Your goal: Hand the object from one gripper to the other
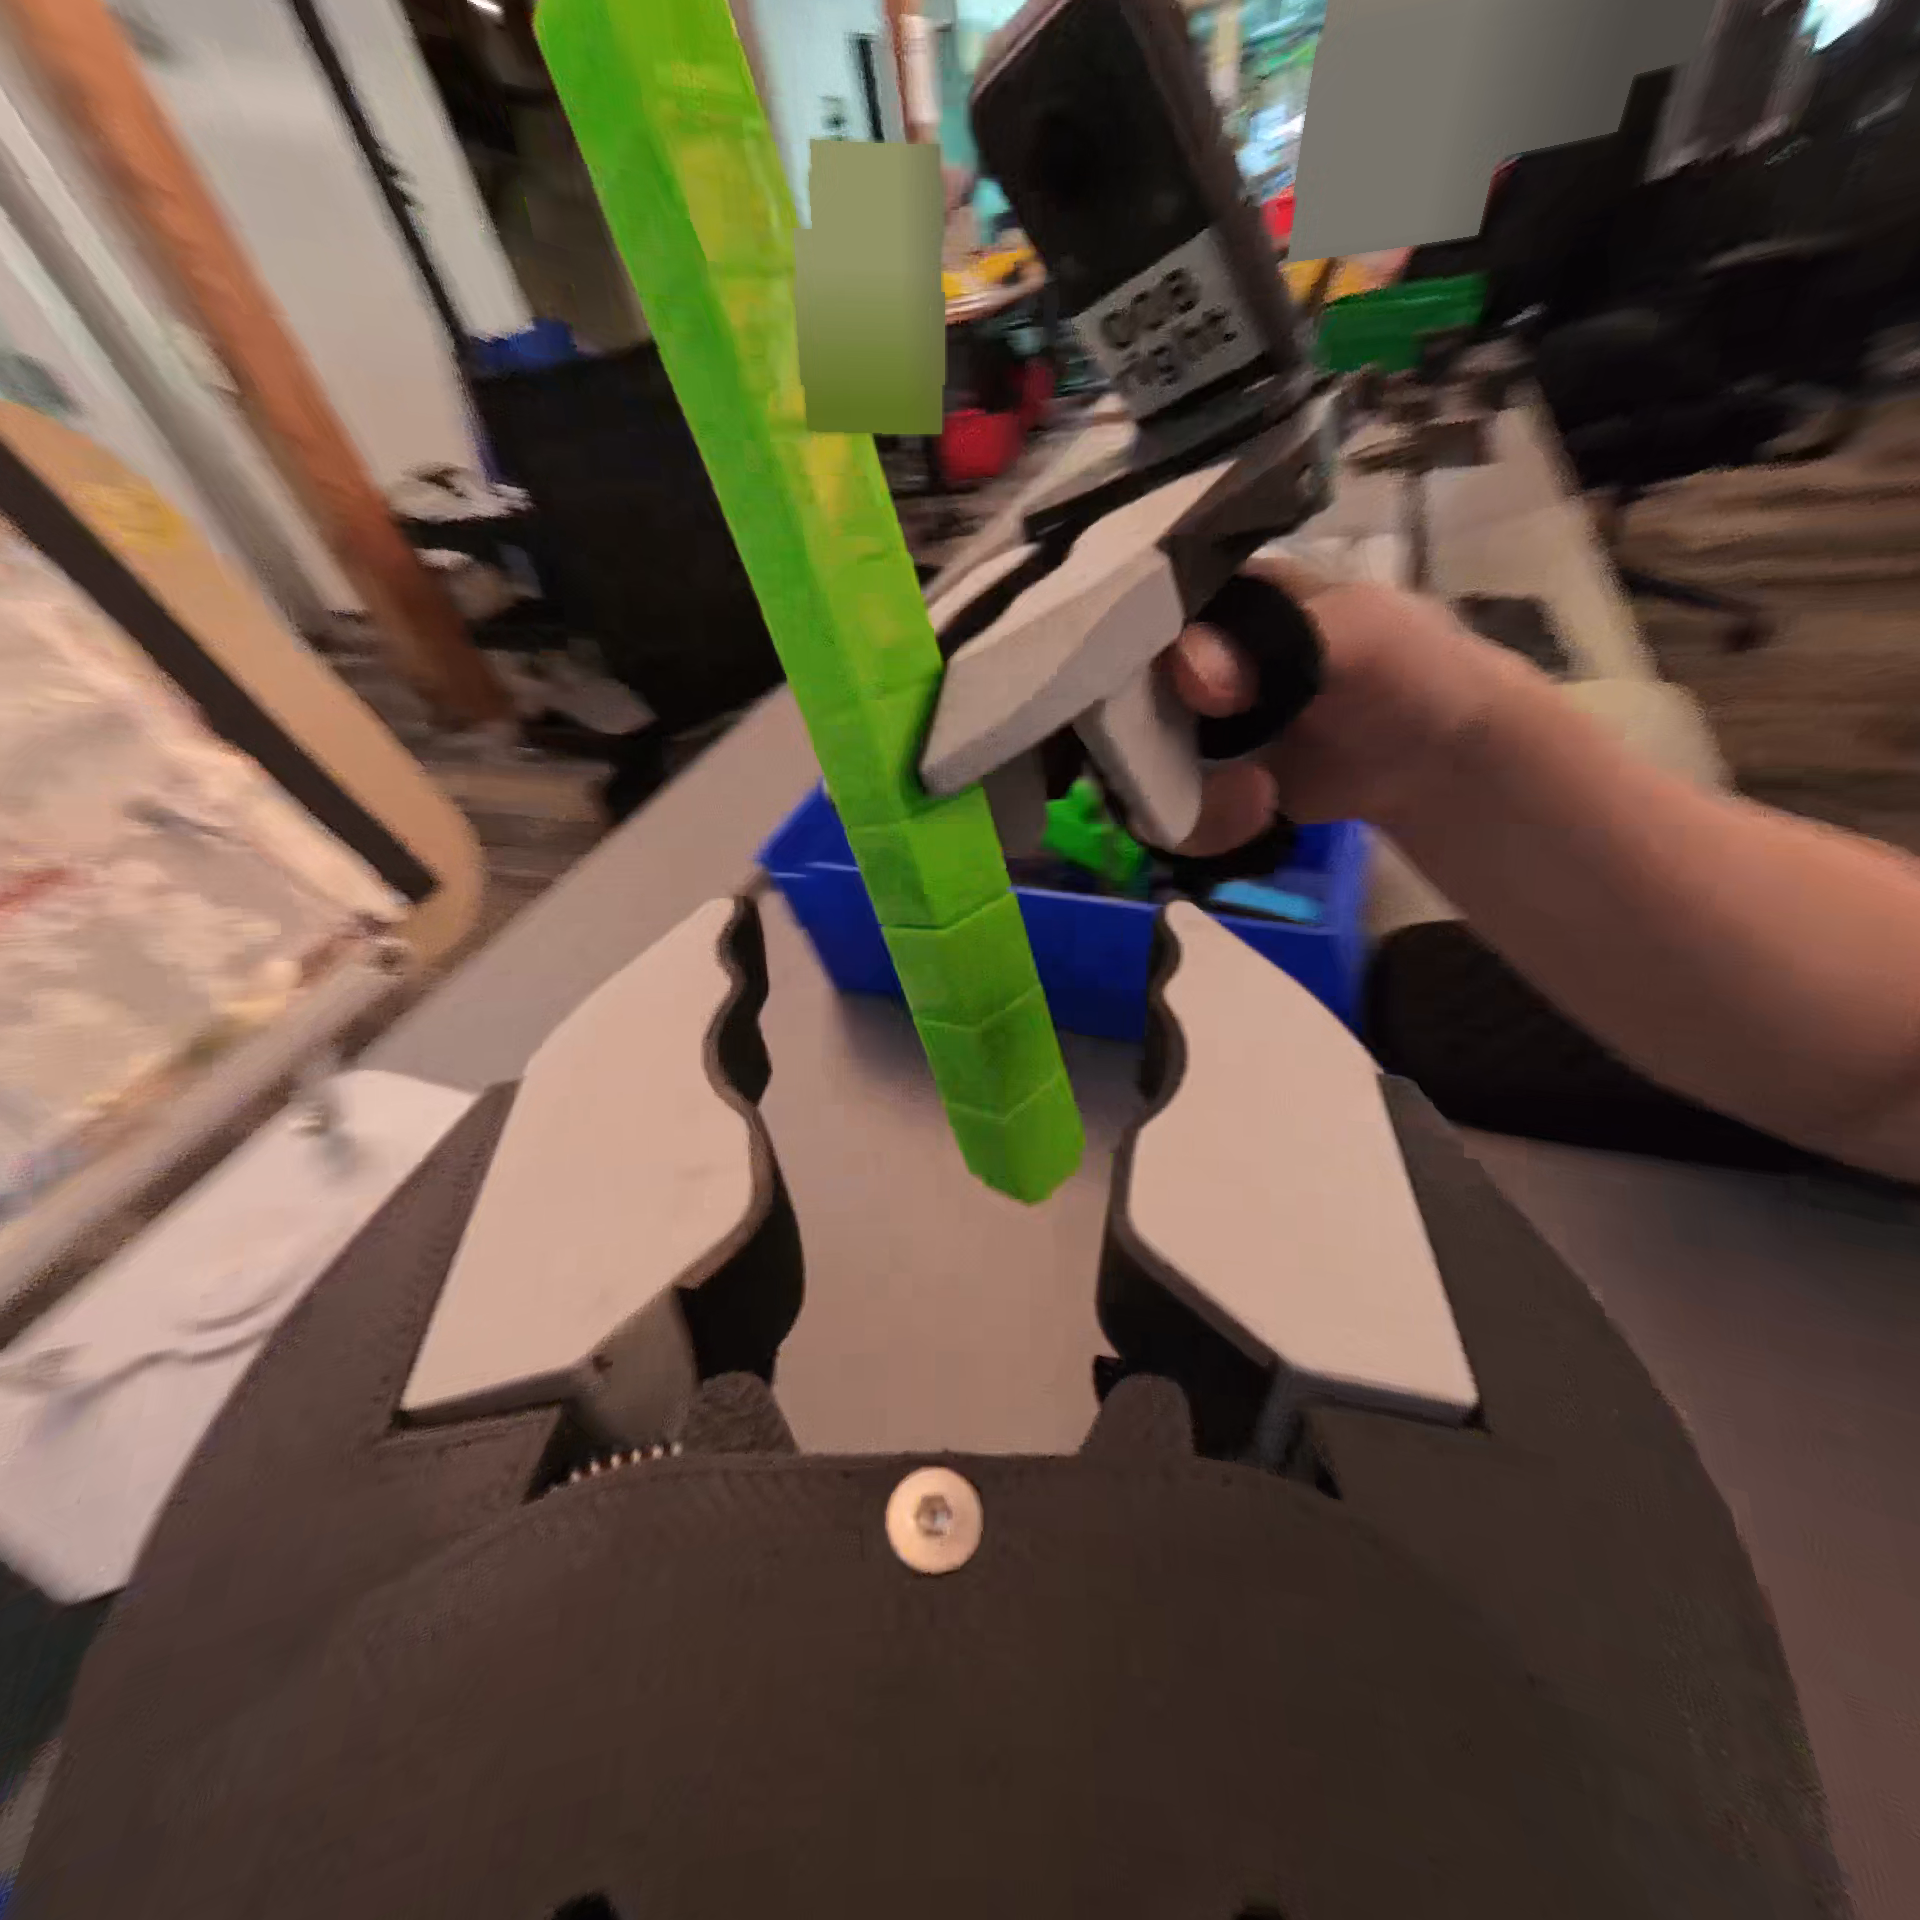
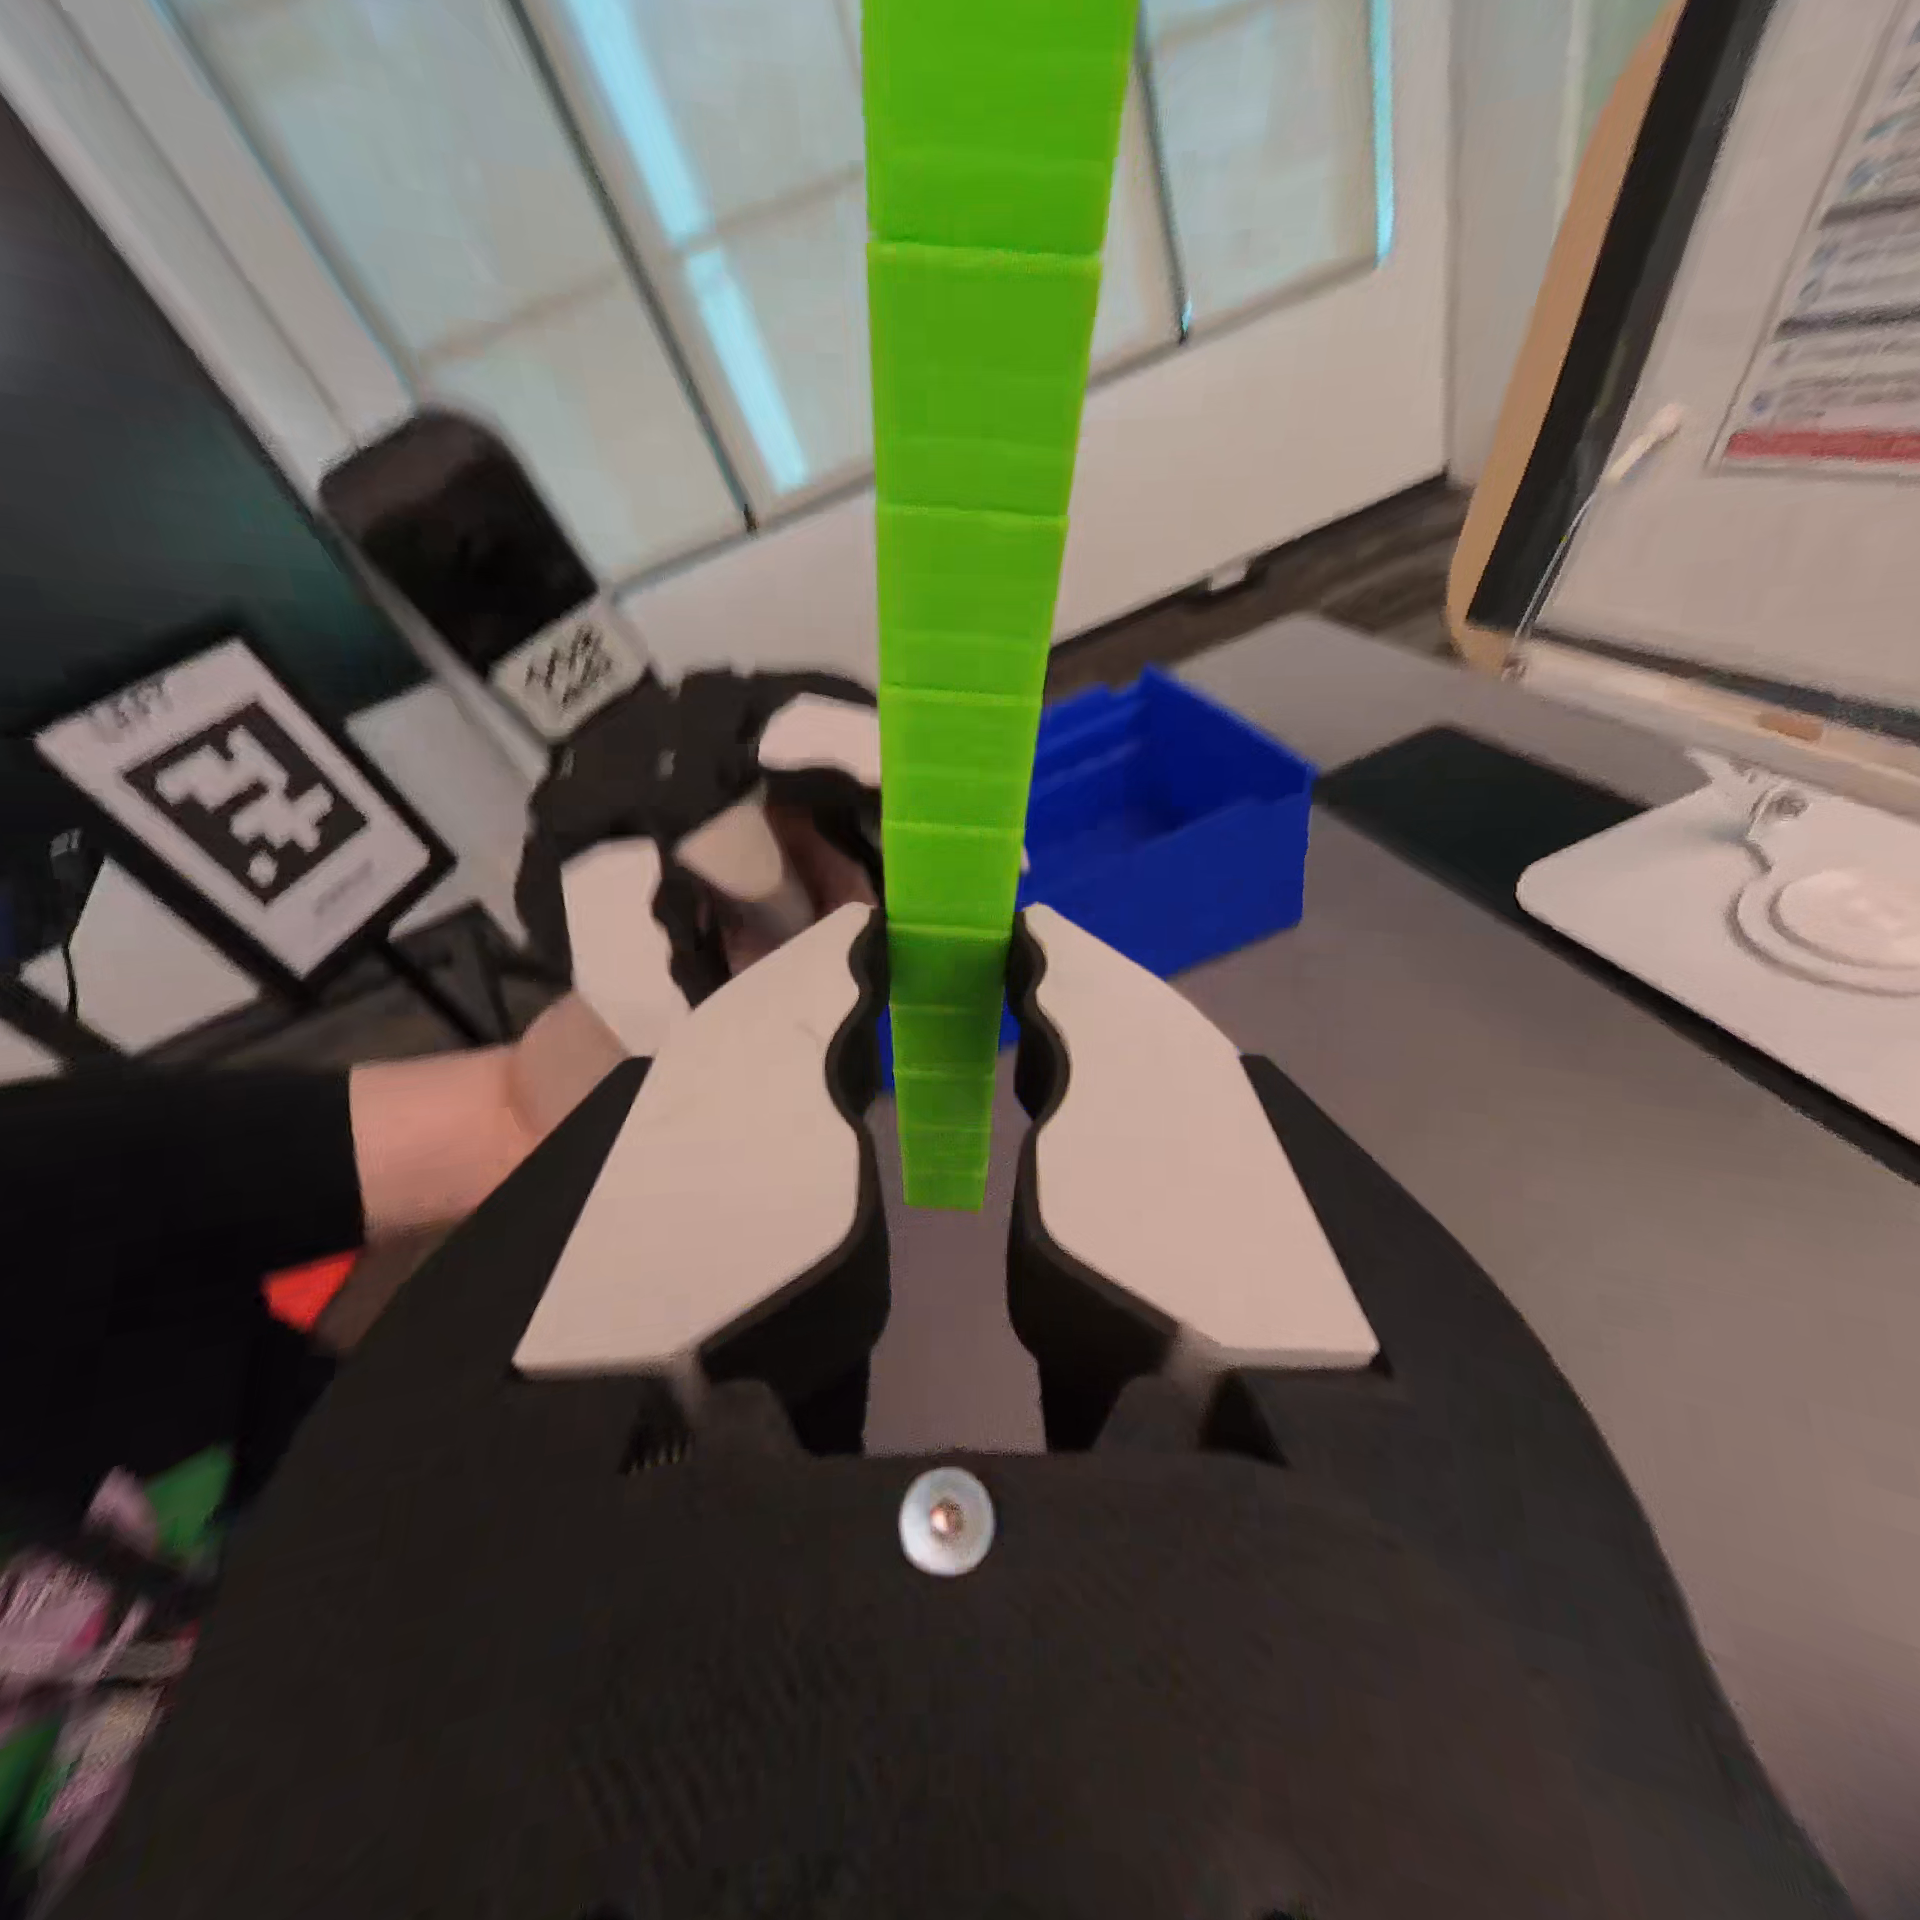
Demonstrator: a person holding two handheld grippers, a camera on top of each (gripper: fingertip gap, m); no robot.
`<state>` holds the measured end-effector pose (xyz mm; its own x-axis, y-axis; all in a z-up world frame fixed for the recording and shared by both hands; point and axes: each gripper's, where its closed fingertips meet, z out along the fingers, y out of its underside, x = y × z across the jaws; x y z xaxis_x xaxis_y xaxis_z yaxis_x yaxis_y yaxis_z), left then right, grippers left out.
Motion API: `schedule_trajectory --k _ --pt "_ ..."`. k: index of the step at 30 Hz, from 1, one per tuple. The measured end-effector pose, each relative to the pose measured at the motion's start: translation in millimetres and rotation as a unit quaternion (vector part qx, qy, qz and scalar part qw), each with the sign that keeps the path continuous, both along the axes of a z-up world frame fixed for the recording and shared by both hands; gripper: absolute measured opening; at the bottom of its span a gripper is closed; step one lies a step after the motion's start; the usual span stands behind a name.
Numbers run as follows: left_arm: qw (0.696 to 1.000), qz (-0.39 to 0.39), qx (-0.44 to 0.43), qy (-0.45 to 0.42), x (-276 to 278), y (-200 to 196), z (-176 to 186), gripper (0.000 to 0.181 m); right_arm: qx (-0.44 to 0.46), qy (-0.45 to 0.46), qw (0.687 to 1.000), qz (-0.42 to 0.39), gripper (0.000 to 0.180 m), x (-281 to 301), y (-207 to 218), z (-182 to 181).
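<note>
We see our right claw (image 2: 948,961) squeezed shut on the long green stick (image 2: 971,582), near the stick's low end, with a short bit poking out below the grip. Our left claw (image 1: 951,1023) is wide apart and holds nothing; the low tip of the green stick hangs between its two sides, nearer one side, and we cannot tell if it touches. The stick rises above the blue bin (image 1: 1091,961), which sits on the grey surface (image 1: 644,873). We think the stick is light and stiff, made of stacked plastic pieces with little ridges, so it should not slip much, but being so tall it could tip. The best place for the left claw to hold looks like the bare bit just under the right claw. The left wrist view shows the hand (image 1: 1340,707) holding the right claw and more green bits inside the bin. The right wrist view shows a black-and-white marker card (image 2: 244,805) beside the bin.
</note>
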<state>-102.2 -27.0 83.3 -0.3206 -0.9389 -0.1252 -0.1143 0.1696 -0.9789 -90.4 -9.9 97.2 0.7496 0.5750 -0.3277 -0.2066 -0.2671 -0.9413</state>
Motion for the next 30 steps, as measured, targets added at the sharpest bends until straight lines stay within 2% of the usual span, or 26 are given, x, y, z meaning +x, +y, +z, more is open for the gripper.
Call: schedule_trajectory --k 4,7,9,11,13,14,16,20,23,25,28,30 --pt "0.987 -0.106 -0.116 0.026 -20 -12 13 0.071 -0.077 -0.048 0.988 0.125 0.022 -14 -38 -22" --pt "0.968 -0.172 -0.175 0.044 -28 -25 15 0.068 -0.088 -0.048 0.964 0.246 0.022 -37 -71 -25" --pt "0.948 -0.222 -0.218 0.069 -31 -38 13 0.066 -0.102 -0.068 0.954 0.273 0.022 -45 -78 -33" --pt "0.933 -0.25 -0.238 0.099 -30 -50 6 0.065 -0.131 -0.106 0.951 0.26 0.022 -45 -76 -48" --pt "0.931 -0.251 -0.23 0.131 -26 -59 -7 0.059 -0.147 -0.128 0.947 0.257 0.022 -46 -75 -57" --pt "0.93 -0.247 -0.225 0.152 -25 -62 -15 0.05 -0.158 -0.139 0.946 0.248 0.022 -45 -72 -62" --pt "0.928 -0.244 -0.217 0.182 -23 -67 -26 0.05 -0.176 -0.162 0.943 0.231 0.022 -41 -68 -71" --pt "0.947 -0.194 -0.185 0.175 -9 -56 -38 0.022 -0.177 -0.177 0.943 0.219 0.023 -37 -64 -76" --pt "0.952 -0.192 -0.172 0.162 -6 -53 -39 0.022 -0.181 -0.176 0.945 0.208 0.023 -34 -61 -77" --pt "0.961 -0.175 -0.15 0.15 -3 -48 -40 0.022 -0.166 -0.194 0.948 0.192 0.023 -30 -56 -78" --pt "0.976 -0.129 -0.13 0.119 2 -34 -34 0.022 -0.095 -0.238 0.956 0.139 0.024 -20 -40 -70" --pt "0.983 -0.093 -0.127 0.09 5 -21 -25 0.022 -0.049 -0.276 0.956 0.086 0.039 -11 -28 -61"
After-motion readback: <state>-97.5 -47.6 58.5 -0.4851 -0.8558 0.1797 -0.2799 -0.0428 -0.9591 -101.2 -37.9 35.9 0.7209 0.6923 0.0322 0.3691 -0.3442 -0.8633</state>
